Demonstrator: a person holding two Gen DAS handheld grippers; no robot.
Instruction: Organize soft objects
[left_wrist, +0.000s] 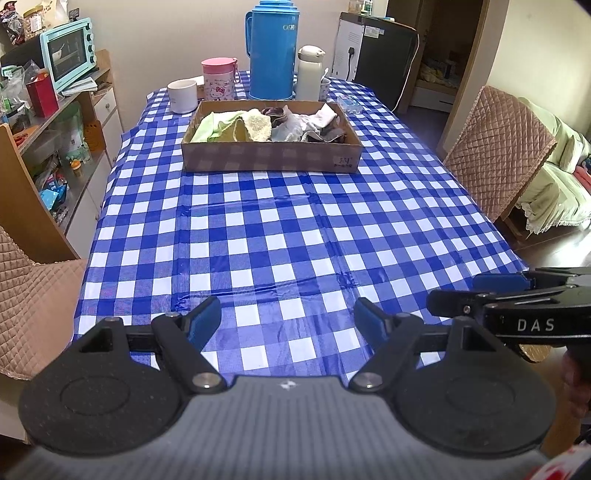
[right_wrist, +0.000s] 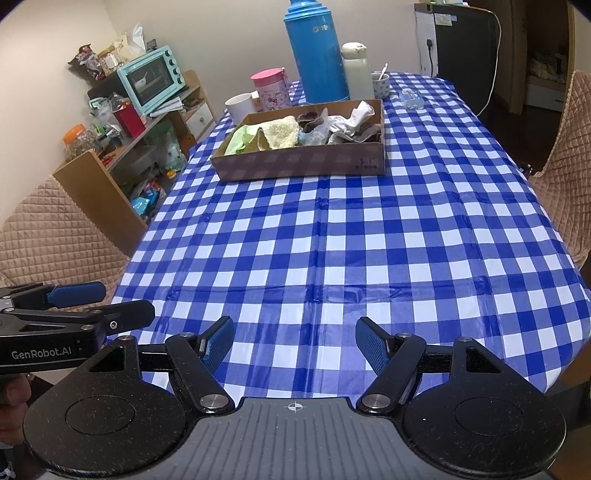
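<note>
Your left gripper (left_wrist: 288, 321) over near table edge, jaws wide, empty. Your right gripper (right_wrist: 294, 345) beside it, jaws wide, empty. Cloths (left_wrist: 255, 125) piled in box (left_wrist: 269, 158) at far end of tablecloth (left_wrist: 295, 240), well apart from both.

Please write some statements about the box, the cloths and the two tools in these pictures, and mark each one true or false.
1. The soft cloths lie inside the cardboard box. True.
2. The left tool is shut on a green cloth. False: it is open and holds nothing.
3. The blue thermos stands behind the box. True.
4. The right tool is inside the box. False: it is open over the bare checked tablecloth, far from the box.
5. The white mug lies on its side. False: it stands upright.
</note>
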